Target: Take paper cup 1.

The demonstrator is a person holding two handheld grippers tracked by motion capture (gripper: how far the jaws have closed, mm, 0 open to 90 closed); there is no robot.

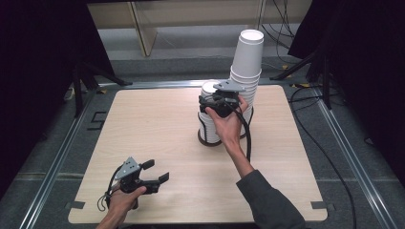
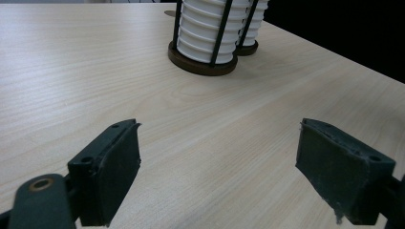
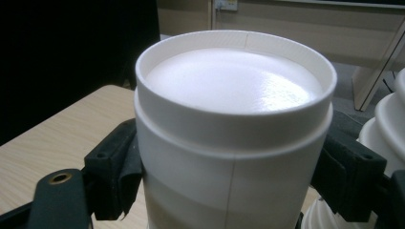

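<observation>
The pale wood-grain table (image 1: 157, 143) carries everything; two stacks of white paper cups stand upside down near its far edge, right of centre, each in a dark wire holder on a round brown base. The taller white stack (image 1: 247, 57) sits nearest the far right corner, just behind the shorter one (image 1: 208, 125); the two bases look touching or nearly so, can't tell which.

Step in hand, as I read it: taking the top cup off the shorter stack. The right gripper (image 1: 216, 102) is clamped on the topmost inverted white paper cup (image 3: 234, 129), black pads pressed on opp. sides of its wall just under the bottom rim; the cup sits at the top of the shorter stack, nested over the ones below.

Next move prob. calls for a straight lift along the stack's axis so the cup slips free w/o dragging the next one or tipping the holder; grip should stay light, paper wall may dent.

In the way: the taller stack leans close by the right hand, so any sideways swing could knock it; the holder's upright wires (image 2: 220, 33) flank the cups lower down.

The left gripper (image 1: 155, 174) rests near the near left corner, jaws standing apart w/ nothing between them, bare tabletop ahead; well apart from both stacks.
</observation>
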